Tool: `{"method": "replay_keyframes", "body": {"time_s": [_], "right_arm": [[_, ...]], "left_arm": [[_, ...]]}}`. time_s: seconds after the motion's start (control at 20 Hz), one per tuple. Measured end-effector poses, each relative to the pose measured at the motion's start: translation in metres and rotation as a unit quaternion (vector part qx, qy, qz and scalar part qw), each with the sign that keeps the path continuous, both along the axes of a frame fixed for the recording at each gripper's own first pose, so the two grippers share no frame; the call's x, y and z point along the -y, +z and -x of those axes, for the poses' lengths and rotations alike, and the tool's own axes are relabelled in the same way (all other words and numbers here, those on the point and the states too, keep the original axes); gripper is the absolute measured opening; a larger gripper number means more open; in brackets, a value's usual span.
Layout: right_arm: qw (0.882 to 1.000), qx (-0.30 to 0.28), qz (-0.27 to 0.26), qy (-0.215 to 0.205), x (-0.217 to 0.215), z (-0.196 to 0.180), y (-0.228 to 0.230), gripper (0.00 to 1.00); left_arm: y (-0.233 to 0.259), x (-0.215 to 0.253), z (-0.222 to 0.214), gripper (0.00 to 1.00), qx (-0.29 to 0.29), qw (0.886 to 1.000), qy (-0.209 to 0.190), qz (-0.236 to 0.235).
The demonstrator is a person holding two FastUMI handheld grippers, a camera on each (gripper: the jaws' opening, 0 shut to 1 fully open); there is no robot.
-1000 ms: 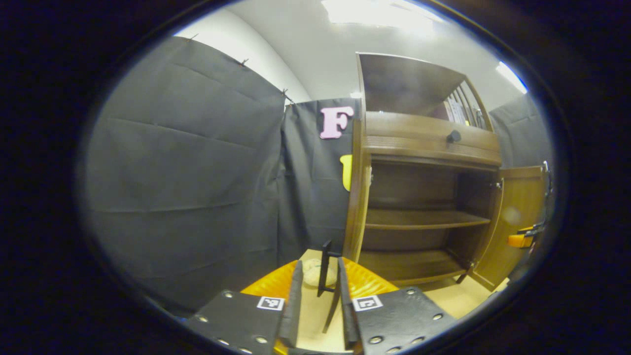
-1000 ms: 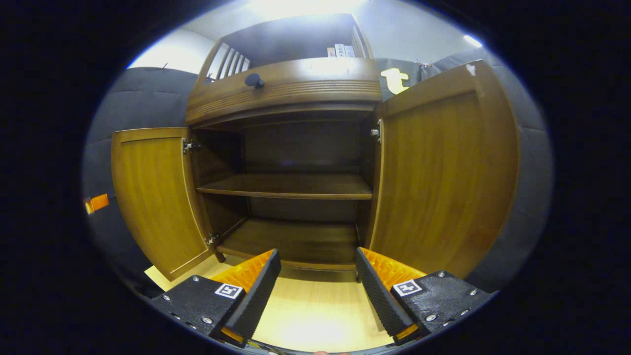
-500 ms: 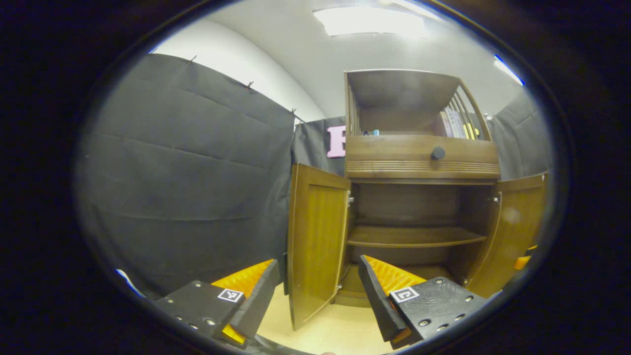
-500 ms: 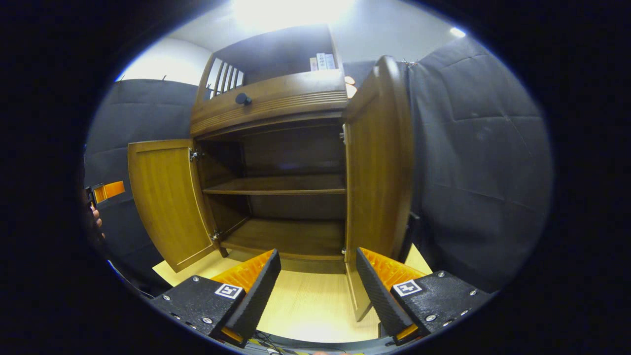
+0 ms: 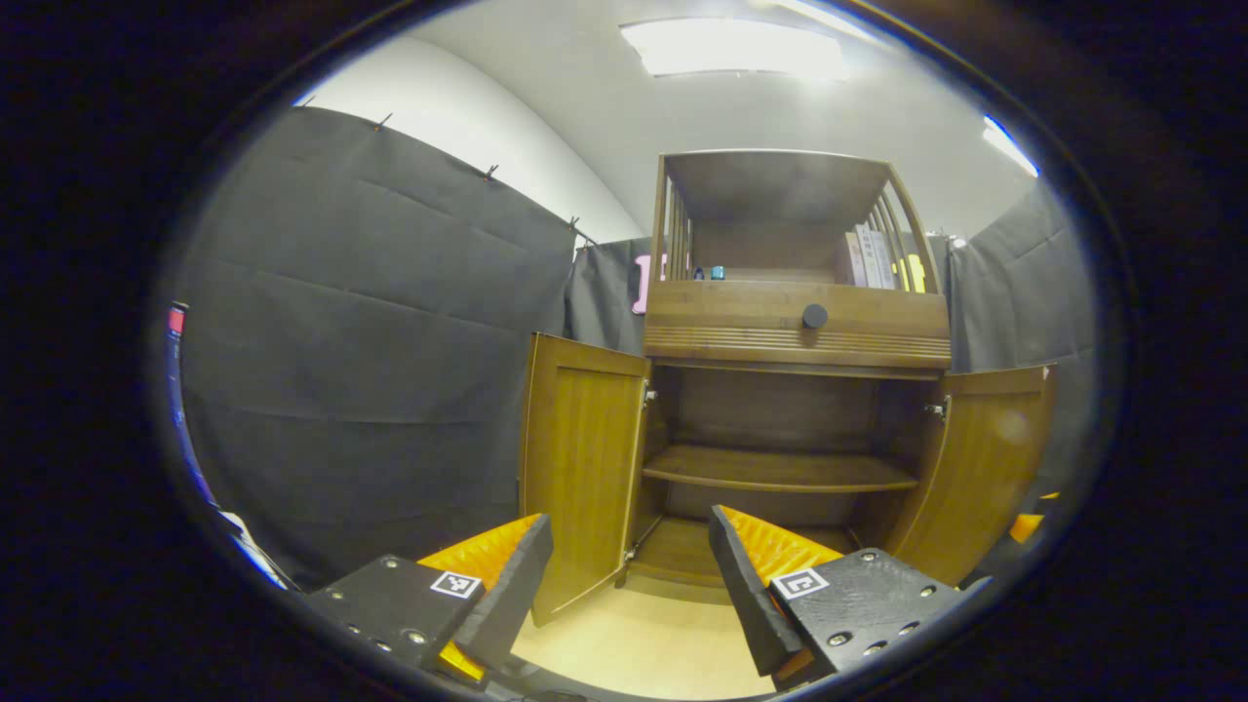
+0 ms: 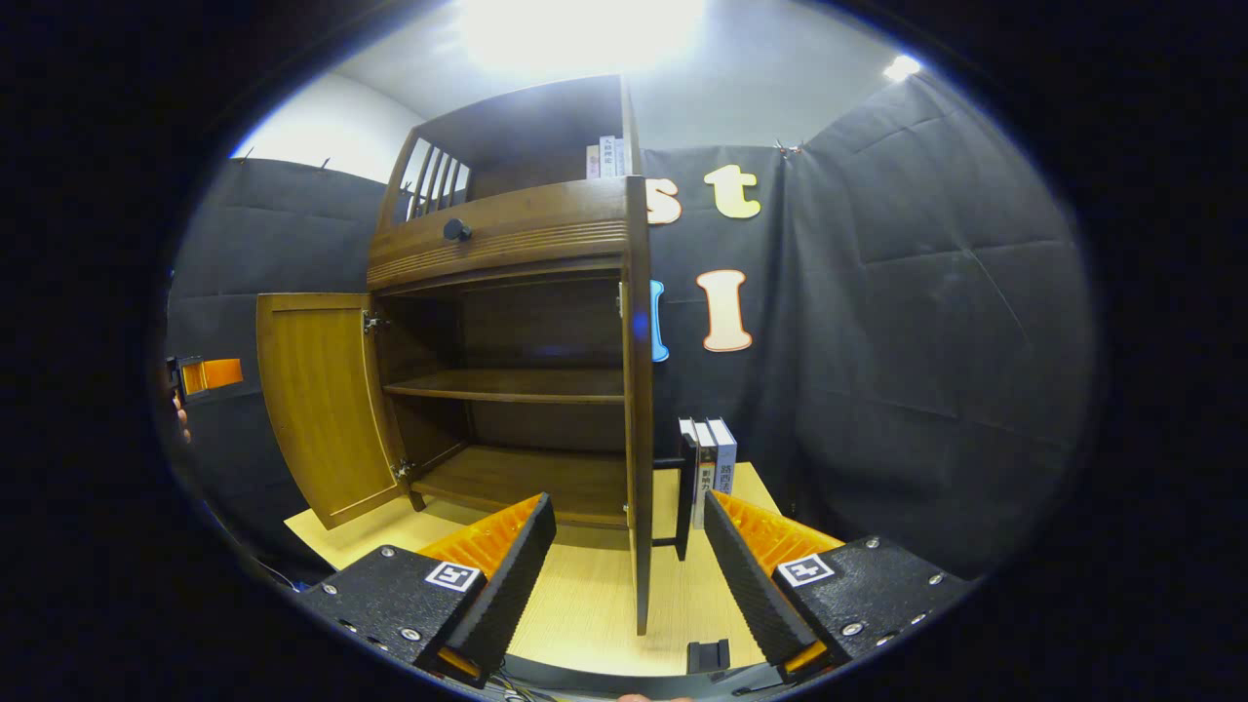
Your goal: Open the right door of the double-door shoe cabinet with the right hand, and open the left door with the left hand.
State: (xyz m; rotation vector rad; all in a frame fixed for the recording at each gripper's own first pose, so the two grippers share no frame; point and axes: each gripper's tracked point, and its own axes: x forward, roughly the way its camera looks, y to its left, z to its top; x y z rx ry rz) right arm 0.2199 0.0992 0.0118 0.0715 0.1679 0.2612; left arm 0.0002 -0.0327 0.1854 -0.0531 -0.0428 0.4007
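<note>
With both doors swung wide, shoe cabinet [image 5: 795, 390] stands on the bench [image 6: 595, 585]; left door [image 5: 580, 468] & right door [image 5: 980, 468] open. Left tool [image 5: 629, 575] spread, holding nothing; right tool [image 6: 629, 575] spread too, right door's edge [image 6: 639, 409] between its fingers w/o contact.

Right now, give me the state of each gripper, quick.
Left gripper: open, holding nothing.
Right gripper: open, holding nothing.

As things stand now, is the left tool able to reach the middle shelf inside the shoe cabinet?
Probably yes. The left tool is open and holds nothing, the left door and right door both stand swung out, and nothing lies between the tool and the middle shelf.
</note>
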Motion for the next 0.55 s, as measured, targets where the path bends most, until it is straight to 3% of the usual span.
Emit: {"method": "replay_keyframes", "body": {"time_s": [0.2, 0.25, 0.55], "right_arm": [[1.000, -0.008, -0.004, -0.010, -0.001, 0.001, 0.001, 0.92], [1.000, -0.008, 0.003, -0.018, 0.004, 0.001, -0.001, 0.95], [0.999, 0.001, -0.007, -0.046, 0.000, -0.004, 0.004, 0.92]], "left_arm": [[0.001, 0.001, 0.000, 0.94, -0.002, 1.000, -0.008, -0.013], [0.002, 0.001, -0.002, 0.94, -0.001, 1.000, -0.012, -0.013], [-0.007, 0.000, -0.014, 0.89, -0.005, 0.999, -0.032, 0.006]]}}
